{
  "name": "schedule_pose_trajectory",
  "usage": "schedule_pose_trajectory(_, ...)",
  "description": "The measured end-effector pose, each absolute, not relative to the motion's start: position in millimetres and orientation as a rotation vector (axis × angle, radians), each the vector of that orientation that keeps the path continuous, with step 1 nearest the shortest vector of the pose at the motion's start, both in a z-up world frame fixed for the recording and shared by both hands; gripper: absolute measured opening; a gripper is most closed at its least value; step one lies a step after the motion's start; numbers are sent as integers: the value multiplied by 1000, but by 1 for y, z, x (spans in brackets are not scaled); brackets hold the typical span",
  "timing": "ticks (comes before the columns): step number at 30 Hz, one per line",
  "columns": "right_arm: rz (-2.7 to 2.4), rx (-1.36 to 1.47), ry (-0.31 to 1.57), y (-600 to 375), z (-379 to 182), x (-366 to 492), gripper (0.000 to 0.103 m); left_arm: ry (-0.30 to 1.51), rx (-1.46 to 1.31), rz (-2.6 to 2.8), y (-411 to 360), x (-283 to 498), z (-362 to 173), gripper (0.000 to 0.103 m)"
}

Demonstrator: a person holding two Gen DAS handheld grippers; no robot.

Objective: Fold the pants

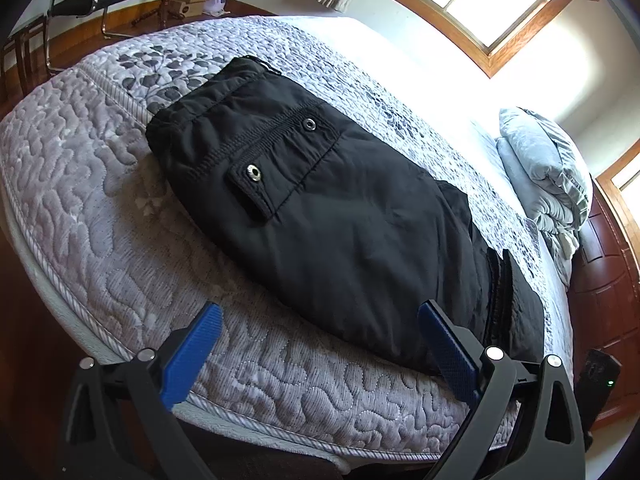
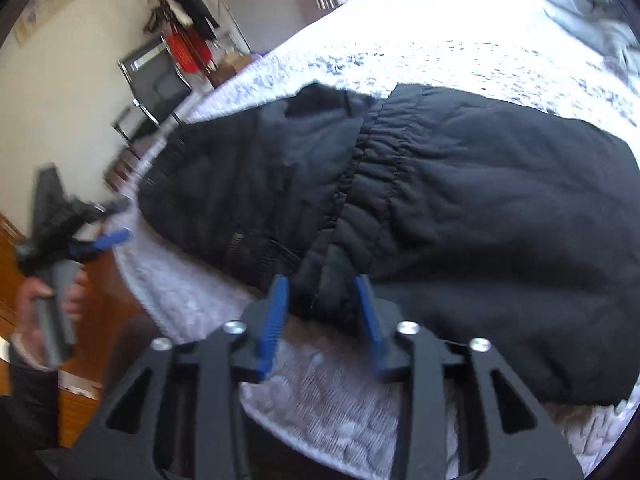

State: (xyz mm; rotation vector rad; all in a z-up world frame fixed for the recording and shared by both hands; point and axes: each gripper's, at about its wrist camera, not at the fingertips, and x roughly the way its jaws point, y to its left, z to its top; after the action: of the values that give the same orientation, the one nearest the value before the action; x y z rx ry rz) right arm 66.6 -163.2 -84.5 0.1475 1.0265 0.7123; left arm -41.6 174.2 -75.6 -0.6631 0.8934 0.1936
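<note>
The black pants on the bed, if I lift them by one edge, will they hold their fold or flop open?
The pants probably flop: the fabric looks soft and puffy, creased at the gathered waistband. Stacked layers would likely slide apart. They look bulky, probably light.

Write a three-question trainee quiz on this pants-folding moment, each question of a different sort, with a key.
1. True or false: the black pants lie folded on the quilted mattress.
2. Which tongs have nothing between their pads? A) left tongs B) right tongs
3. Fill in: a bunched fold of black fabric sits between the blue pads of the ____ tongs.

Key: 1 true; 2 A; 3 right, whose pads stand slightly apart from the fabric rather than pinching it.
</note>
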Motion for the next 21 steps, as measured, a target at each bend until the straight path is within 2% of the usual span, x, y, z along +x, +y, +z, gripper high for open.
schedule_pose_trajectory(1,708,188,1004,-179,-78,65,45,895,-657,192,174,-41,-75,99)
schedule_pose_trajectory(3,657,270,973,-215,-67,64,63,896,-648,194,174,-41,-74,99)
schedule_pose_trajectory(8,408,477,931,-338,-63,71,69,895,-653,208,173,-39,-72,99)
schedule_pose_trajectory(11,385,580,997,-386,-87,86,71,901,-644,205,168,-37,-72,99)
schedule_pose_trajectory(21,521,747,1118,-403,-156,125,70,925,-580,201,149,-29,-66,99)
